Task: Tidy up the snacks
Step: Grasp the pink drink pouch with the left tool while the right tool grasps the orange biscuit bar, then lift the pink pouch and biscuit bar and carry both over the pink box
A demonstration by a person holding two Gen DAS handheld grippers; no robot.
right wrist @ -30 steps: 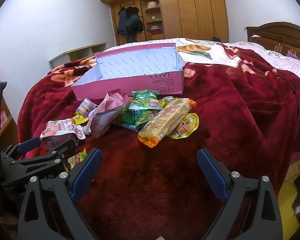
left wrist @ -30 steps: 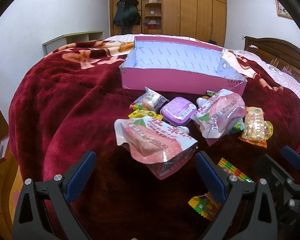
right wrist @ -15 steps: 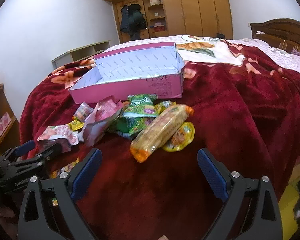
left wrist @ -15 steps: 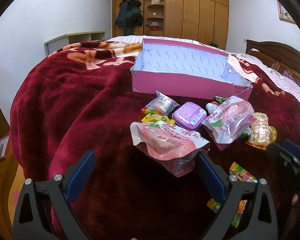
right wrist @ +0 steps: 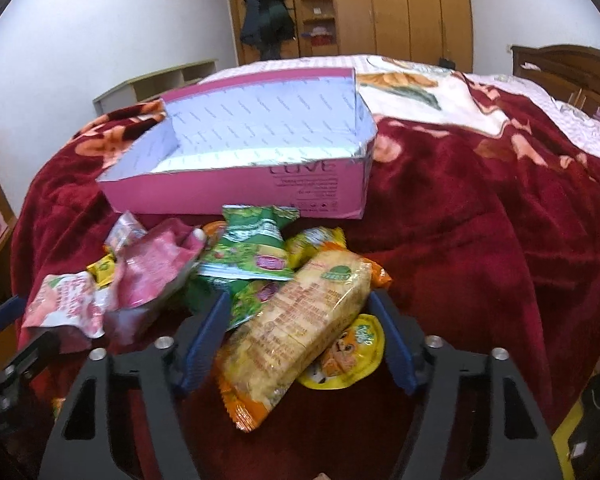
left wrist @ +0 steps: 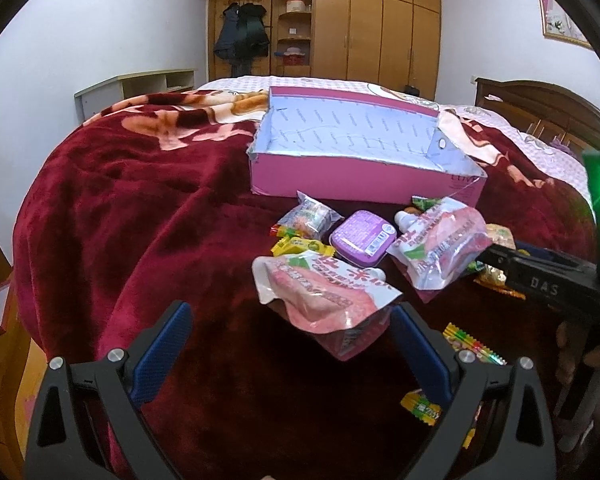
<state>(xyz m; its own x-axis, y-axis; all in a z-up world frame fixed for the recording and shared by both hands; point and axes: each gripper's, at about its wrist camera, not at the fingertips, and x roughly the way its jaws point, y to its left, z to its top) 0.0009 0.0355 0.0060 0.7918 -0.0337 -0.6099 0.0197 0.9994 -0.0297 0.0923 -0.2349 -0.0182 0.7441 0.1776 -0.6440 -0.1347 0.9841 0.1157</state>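
Snacks lie heaped on a red blanket in front of an open pink box. My left gripper is open; a pink pouch lies just ahead, its near end by the right finger. Behind it sit a purple tin, a second pink pouch and a small clear packet. My right gripper straddles a long yellow cracker pack. Its jaws are closing on the pack, and the pads stand close to its sides without clearly pressing. Green packets lie behind, a yellow jelly cup underneath.
The red blanket falls away at the bed's left and near edges. A striped candy strip lies near the left gripper's right finger. A wooden headboard stands at the right, a wardrobe behind, a low shelf at the left.
My right gripper has moved forward over the cracker pack and its jaws have narrowed around it. Its black body now shows at the right of the left wrist view. The left gripper barely moved.
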